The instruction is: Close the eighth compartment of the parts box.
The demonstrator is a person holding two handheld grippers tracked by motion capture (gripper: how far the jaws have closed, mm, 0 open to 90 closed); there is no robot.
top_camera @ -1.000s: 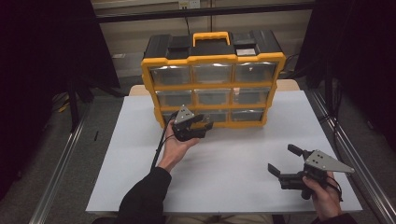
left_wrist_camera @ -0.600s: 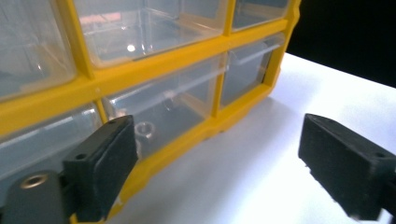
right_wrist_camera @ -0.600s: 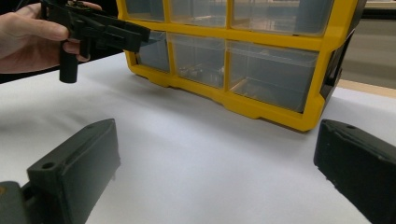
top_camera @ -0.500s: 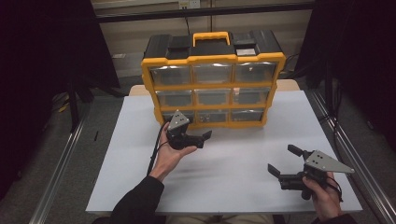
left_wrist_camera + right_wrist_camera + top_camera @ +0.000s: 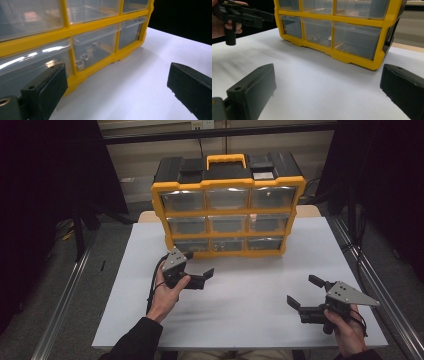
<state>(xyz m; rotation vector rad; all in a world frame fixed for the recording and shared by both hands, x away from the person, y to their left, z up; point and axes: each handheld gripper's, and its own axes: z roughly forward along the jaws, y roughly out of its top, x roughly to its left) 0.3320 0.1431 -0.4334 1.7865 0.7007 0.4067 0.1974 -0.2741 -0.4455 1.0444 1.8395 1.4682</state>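
A yellow and black organiser cabinet [image 5: 227,210] with clear drawers stands at the far side of the white table [image 5: 240,320]. In the left gripper view its bottom row [image 5: 95,48] is close, and one drawer holds small metal nuts [image 5: 83,58]. My left gripper [image 5: 199,265] hovers just in front of the bottom-left drawer, apart from it. Its jaws have just been opening and stand wide with nothing between them [image 5: 117,82]. My right gripper [image 5: 304,291] rests low at the front right, open and empty [image 5: 328,85]. The right gripper view also shows the left gripper [image 5: 244,15] at its top left.
Metal rails [image 5: 65,305] run along both sides of the table. Dark curtains stand left and right, and a pale wall is behind the cabinet. Bare white tabletop lies between the two grippers and the cabinet front.
My left gripper has drawn back from the cabinet's bottom row toward the front left, and its jaws have spread apart. The right gripper has kept still.
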